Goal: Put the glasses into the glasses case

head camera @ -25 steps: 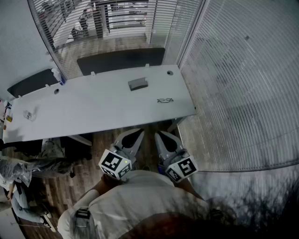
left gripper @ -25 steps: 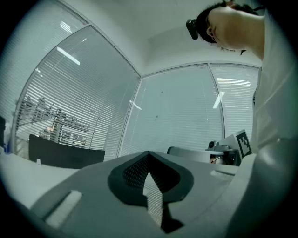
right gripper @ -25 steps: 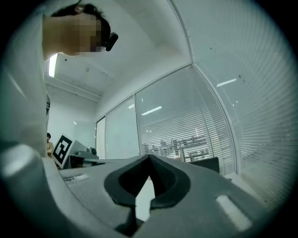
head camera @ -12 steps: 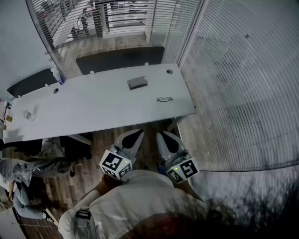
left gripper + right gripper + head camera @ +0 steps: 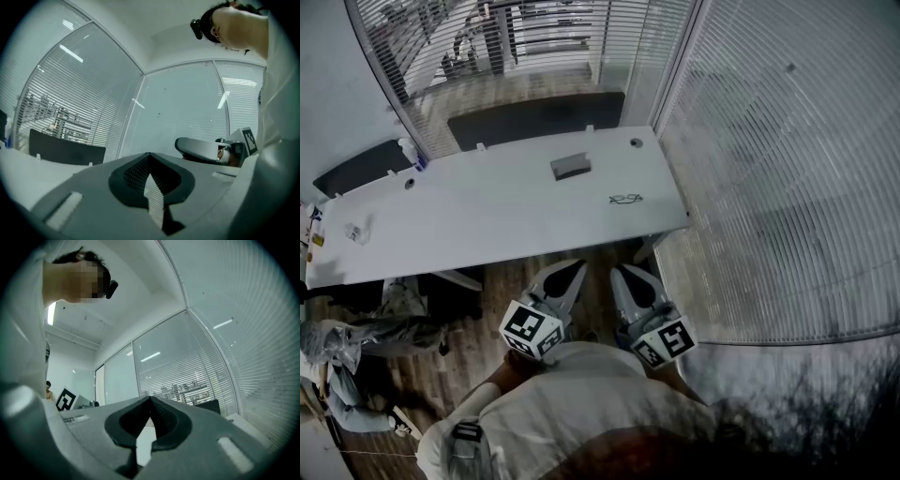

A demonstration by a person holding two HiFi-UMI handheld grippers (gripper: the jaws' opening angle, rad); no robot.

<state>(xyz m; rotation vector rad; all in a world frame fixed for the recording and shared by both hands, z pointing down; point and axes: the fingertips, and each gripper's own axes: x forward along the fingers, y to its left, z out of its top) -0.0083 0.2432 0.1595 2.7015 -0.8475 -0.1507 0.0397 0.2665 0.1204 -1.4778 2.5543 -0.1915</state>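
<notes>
While the person stands a little back from the counter [image 5: 487, 220], pale top filling the bottom of the head view, both tools are held close to the chest, side by side, pointing level toward the counter's near edge. The left tool [image 5: 571, 271] has its jaws together with nothing between them; its own view shows only the tips meeting against a slatted glass wall. The right tool [image 5: 624, 274] is the same: jaws together, empty. A strip of wood floor lies between the tools and the counter, so neither tool is over it yet.

On the counter, the glasses [image 5: 626, 198] lie near the right end, closer to the near edge than the far one. The glasses case [image 5: 570, 167], a small grey block, sits farther back and to their left, toward the far edge, well apart from the glasses. It is too small to tell whether its lid is up. Beyond the far edge stand a dark panel and more slatted glass.

Over the last second almost nothing has changed. The tools have kept their place and stayed closed, the glasses and case lie where they lay, and only the head view has drifted slightly. By my reading the task has not begun: opening the jaws and reaching for the glasses are both still to come.
</notes>
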